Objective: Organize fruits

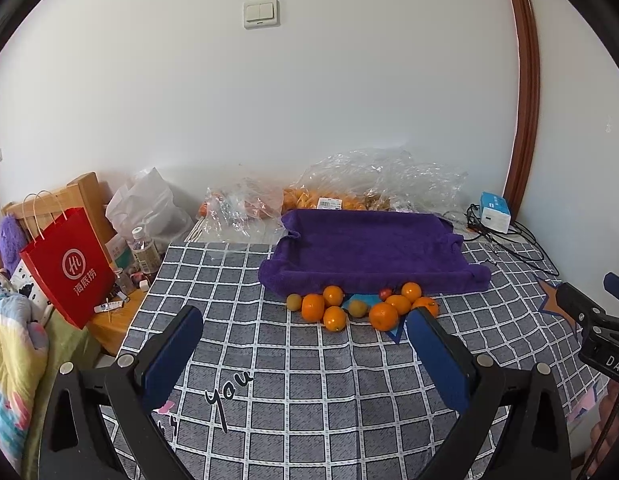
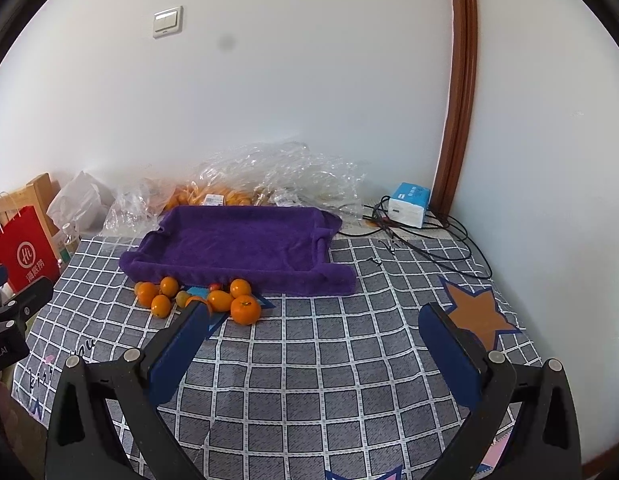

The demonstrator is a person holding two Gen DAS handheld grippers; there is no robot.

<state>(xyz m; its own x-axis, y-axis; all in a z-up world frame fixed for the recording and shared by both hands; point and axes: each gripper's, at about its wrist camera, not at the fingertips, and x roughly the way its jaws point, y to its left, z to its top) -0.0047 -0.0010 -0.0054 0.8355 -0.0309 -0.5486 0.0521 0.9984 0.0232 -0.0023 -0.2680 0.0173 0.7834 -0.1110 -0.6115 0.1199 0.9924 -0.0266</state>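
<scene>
**A:** Where do you stand right now? Both your tools are spread wide with nothing in them: the left hand-held gripper and the right hand-held gripper each hover over the checked cloth, short of the fruit.

**B:** And the fruit itself?

**A:** In the left wrist view the pile of oranges sits at frame centre, just beside the near edge of the purple towel-lined tray, with a couple of small greenish fruits and one small red fruit mixed in. Nothing lies in the tray yet, so I judge you're at the very start.

**B:** Which one should I take first?

**A:** Your left tool is lined up better; the pile lies straight ahead between its fingers. In the right wrist view the pile sits left of centre, partly behind your left pad. I'd start with the frontmost orange, since it looks the least hemmed in, though it seems to touch its neighbours.

**B:** Anything to watch?

**A:** They're round and will likely roll if nudged. Come down with one pad either side, close across the widest part, and squeeze gently. Lift clear of the towel's raised edge before you set it in. Keep your right tool back so the two don't collide.
</scene>
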